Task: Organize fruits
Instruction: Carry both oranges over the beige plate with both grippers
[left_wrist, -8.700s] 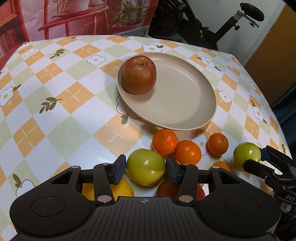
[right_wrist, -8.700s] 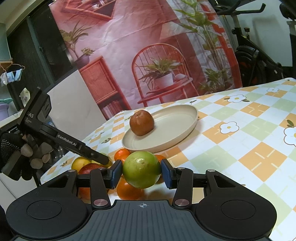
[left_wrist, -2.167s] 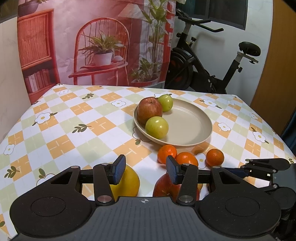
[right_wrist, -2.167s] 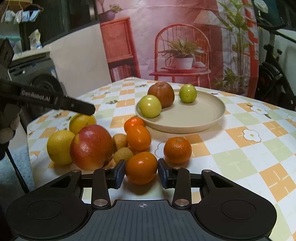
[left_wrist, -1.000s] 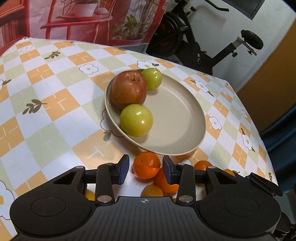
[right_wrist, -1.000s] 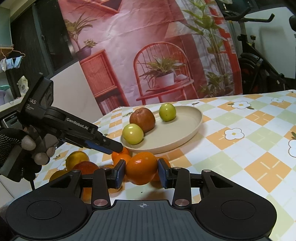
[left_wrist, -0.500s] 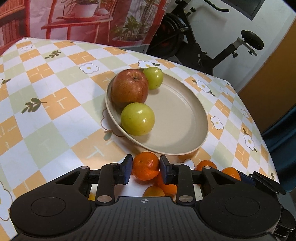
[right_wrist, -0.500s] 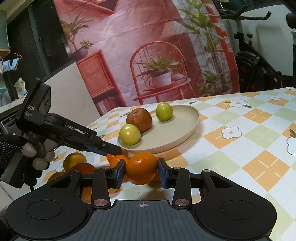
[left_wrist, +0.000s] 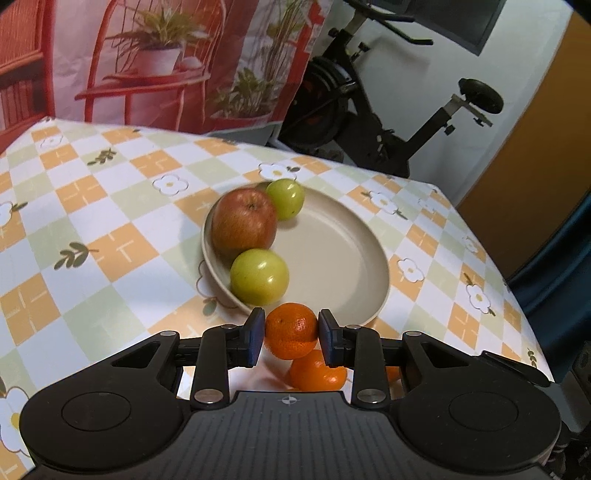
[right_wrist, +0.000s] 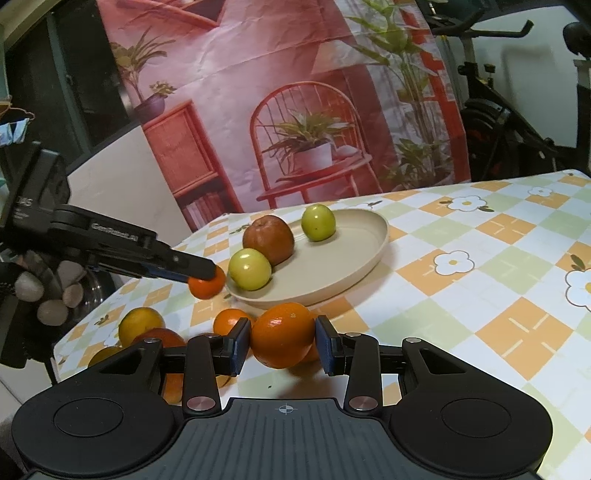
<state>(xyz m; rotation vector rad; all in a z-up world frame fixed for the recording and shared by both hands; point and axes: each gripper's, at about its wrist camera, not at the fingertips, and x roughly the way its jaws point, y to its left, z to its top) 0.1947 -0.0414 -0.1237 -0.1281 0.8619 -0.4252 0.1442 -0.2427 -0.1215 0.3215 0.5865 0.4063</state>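
Note:
My left gripper (left_wrist: 291, 334) is shut on a small orange mandarin (left_wrist: 290, 328) and holds it above the table at the near rim of the beige plate (left_wrist: 343, 258). The plate holds a red apple (left_wrist: 244, 222) and two green fruits (left_wrist: 259, 276). My right gripper (right_wrist: 282, 341) is shut on a larger orange (right_wrist: 282, 334), lifted in front of the plate (right_wrist: 354, 236). In the right wrist view the left gripper (right_wrist: 207, 275) with its mandarin hangs left of the plate.
Several loose oranges (right_wrist: 229, 321), a yellow fruit (right_wrist: 140, 323) and a red fruit lie on the checked tablecloth (right_wrist: 498, 266) near the table's left corner. An exercise bike (left_wrist: 388, 122) stands beyond the far edge.
My left gripper has closed on the mandarin and lifted it off the table. My right gripper holds its orange as before and has shifted slightly.

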